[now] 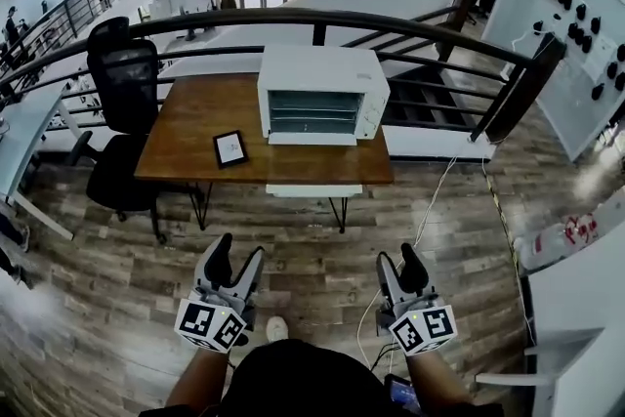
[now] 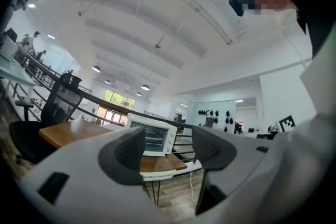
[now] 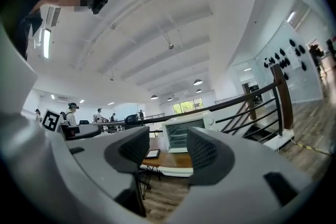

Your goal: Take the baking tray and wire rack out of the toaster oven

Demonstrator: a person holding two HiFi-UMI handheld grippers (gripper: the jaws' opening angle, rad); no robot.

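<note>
Clearly, the left claw (image 1: 234,261) and right claw (image 1: 400,264) are held spread and empty, well apart from the toaster oven (image 1: 322,96) on the worktop (image 1: 186,151); the oven could be dragged if its door is pulled roughly.

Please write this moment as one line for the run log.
toaster oven: on wooden table | left tongs: open, empty | right tongs: open, empty | stage: before reach, oven untouched
</note>
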